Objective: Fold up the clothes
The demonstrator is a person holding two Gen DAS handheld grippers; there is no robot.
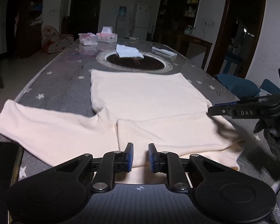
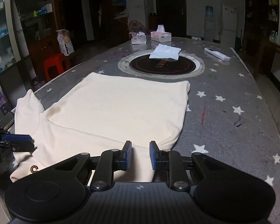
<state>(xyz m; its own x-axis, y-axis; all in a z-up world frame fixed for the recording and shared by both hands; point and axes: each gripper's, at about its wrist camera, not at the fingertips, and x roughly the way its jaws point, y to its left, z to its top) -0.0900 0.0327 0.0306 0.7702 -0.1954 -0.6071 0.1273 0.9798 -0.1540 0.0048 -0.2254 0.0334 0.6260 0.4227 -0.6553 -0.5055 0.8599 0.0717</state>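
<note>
**Both tools empty over a half-folded cream top**

The left tool (image 1: 141,157) sits at lower centre of its view, its blue pads apart with bare cloth showing in the gap; it grips nothing. The right tool (image 2: 140,155) looks the same in its own view: pads apart, nothing between them. It also shows at the right edge of the left view, seen side-on, where its tip hovers near the top's right edge.

Under both lies the cream top (image 1: 145,97), spread on the grey, star-printed counter (image 2: 224,112). Its body runs toward the middle of the frame. One sleeve (image 1: 37,119) lies out flat to the lower left in the left view; the other side appears already turned in across the chest, leaving a seam line across the cloth. A folded white cloth (image 2: 165,53) rests on the dark round inset (image 2: 160,66) beyond, with tissue boxes (image 2: 160,35) farther back.

Risks, as I judge them: the open sleeve still needs folding in, and a pinch that catches only the upper layer would drag it and undo the fold already laid. Gripping too deep could bunch the cloth into wrinkles. The sleeve's tip lies near the counter's left edge, so a careless pull could slide it off.
</note>
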